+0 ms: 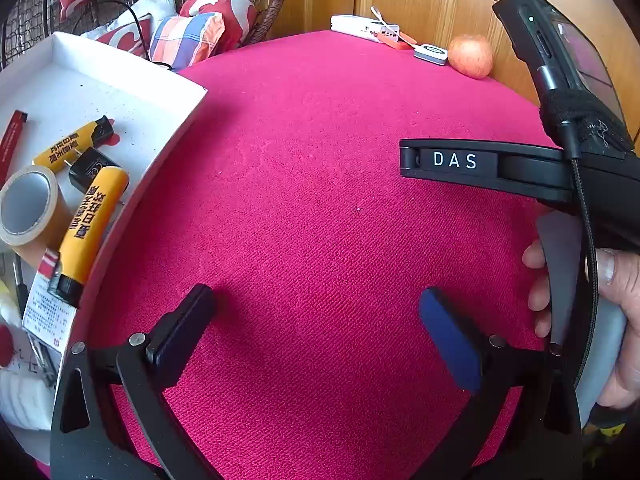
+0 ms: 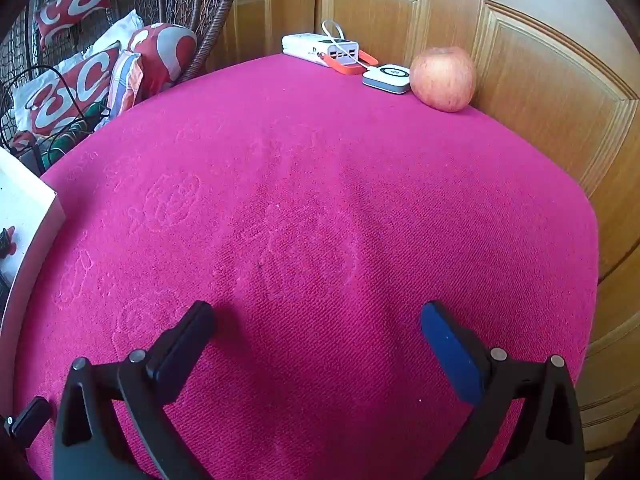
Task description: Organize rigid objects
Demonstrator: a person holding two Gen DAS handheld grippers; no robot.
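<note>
My left gripper [image 1: 316, 300] stands open above the bare pink cloth [image 1: 312, 184], nothing between its fingers. To its left a white tray [image 1: 172, 128] holds two yellow tubes with black caps [image 1: 94, 220], a tape roll [image 1: 30, 208], a black plug adapter [image 1: 90, 168] and a red pen [image 1: 12, 140]. My right gripper [image 2: 318, 312] is also open over the cloth [image 2: 312, 200] and holds nothing. In the left wrist view its black bar marked DAS [image 1: 452, 160] juts in from the right, with a person's hand [image 1: 624, 300] on the handle.
At the table's far edge lie a white power bank [image 2: 320, 50], an orange case [image 2: 352, 66], a small white puck [image 2: 388, 77] and an apple [image 2: 442, 78]. Wooden cabinet doors [image 2: 540, 100] stand behind. A wicker chair with cushions [image 2: 76, 96] is at the far left.
</note>
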